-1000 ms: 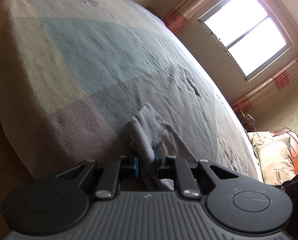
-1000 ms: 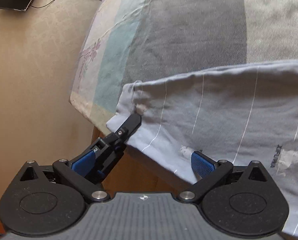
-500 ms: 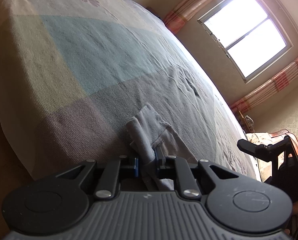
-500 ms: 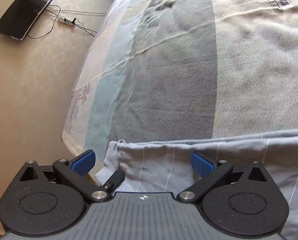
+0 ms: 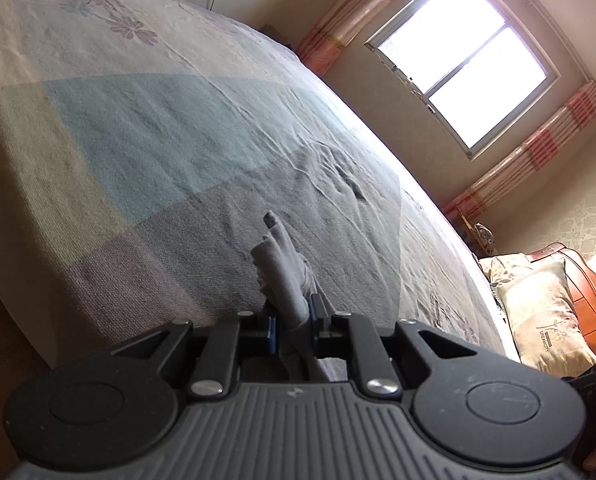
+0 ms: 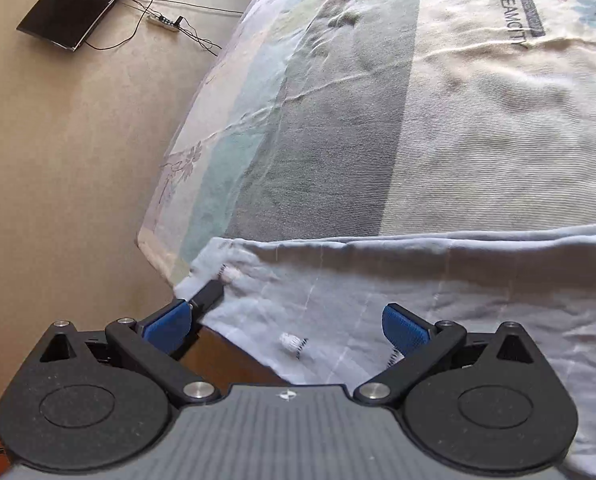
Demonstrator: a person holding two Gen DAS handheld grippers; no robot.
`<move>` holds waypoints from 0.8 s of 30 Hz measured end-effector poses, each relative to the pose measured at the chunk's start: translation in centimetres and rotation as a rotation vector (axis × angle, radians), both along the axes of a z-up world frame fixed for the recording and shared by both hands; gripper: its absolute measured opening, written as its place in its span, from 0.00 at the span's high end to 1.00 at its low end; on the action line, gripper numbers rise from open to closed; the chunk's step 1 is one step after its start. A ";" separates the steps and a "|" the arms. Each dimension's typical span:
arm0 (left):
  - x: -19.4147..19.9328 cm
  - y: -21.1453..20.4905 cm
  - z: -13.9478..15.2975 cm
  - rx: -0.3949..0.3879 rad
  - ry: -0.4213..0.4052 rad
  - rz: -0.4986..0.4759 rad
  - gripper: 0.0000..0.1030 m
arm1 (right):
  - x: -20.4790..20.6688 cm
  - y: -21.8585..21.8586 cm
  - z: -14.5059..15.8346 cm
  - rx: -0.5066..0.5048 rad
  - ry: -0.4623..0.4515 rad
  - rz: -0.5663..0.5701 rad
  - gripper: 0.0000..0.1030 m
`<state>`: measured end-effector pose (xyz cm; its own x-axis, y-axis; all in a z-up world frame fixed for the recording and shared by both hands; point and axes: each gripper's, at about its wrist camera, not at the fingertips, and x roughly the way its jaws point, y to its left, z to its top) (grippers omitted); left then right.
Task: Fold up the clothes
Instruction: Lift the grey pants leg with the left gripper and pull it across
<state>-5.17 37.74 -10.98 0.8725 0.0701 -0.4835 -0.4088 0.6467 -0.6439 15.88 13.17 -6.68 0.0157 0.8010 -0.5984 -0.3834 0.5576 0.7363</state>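
There is one big bed (image 5: 146, 128) with a cover made of blocks of colour: blue, grey, cream and a purple-brown one. One piece of clothing lies on it, a pale grey garment (image 6: 437, 280) with thin white stripes. It is spread along the near edge of the bed, and part of it hangs over the side. Two small white cord ends show on it, one near its corner and one lower down. There are two grippers. The left gripper (image 5: 294, 322) is squeezed tight on a bunched corner of the garment (image 5: 284, 276), and the cloth sticks up between its two fingers. The right gripper (image 6: 290, 320) has its two blue pads (image 6: 403, 326) wide apart. It is over the garment and holds nothing. The black tip of the left gripper can be seen just beside the right gripper's left pad, at the garment's corner. Across the room there is one window (image 5: 463, 76) with two striped curtains, one on each side. One pillow (image 5: 545, 312) lies at the far end of the bed. One dark screen (image 6: 84, 0) and one power strip (image 6: 164, 23) with wires are on the floor.
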 end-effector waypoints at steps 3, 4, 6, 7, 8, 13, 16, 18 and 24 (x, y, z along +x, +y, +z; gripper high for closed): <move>0.1 -0.9 1.7 0.029 -0.026 -0.033 0.87 | -1.0 -2.6 0.0 -0.028 0.002 -0.005 0.00; 0.7 -1.5 2.5 0.042 -0.030 -0.043 0.87 | -1.3 -3.4 -0.1 -0.023 0.017 -0.008 0.00; 1.0 -2.1 3.5 0.055 -0.040 -0.066 0.87 | -2.0 -4.8 -0.4 -0.006 0.049 -0.021 0.00; 1.1 -2.5 3.9 0.063 -0.046 -0.075 0.87 | -2.3 -5.4 -0.5 0.000 0.057 -0.024 0.00; 1.2 -2.8 4.4 0.071 -0.052 -0.084 0.87 | -2.7 -6.0 -0.6 0.002 0.064 -0.029 0.00; 2.1 -5.0 6.5 0.114 -0.078 -0.145 0.87 | -3.8 -8.3 -0.2 0.006 0.053 -0.052 0.00; 2.7 -6.0 7.0 0.136 -0.077 -0.171 0.87 | -4.1 -8.8 0.4 0.054 0.045 -0.046 0.00; 3.0 -6.4 7.2 0.143 -0.074 -0.182 0.87 | -3.8 -8.0 0.5 0.111 0.042 -0.005 0.00; 3.2 -5.7 7.2 0.123 -0.061 -0.188 0.87 | -2.4 -2.1 -1.7 0.235 0.125 0.101 0.00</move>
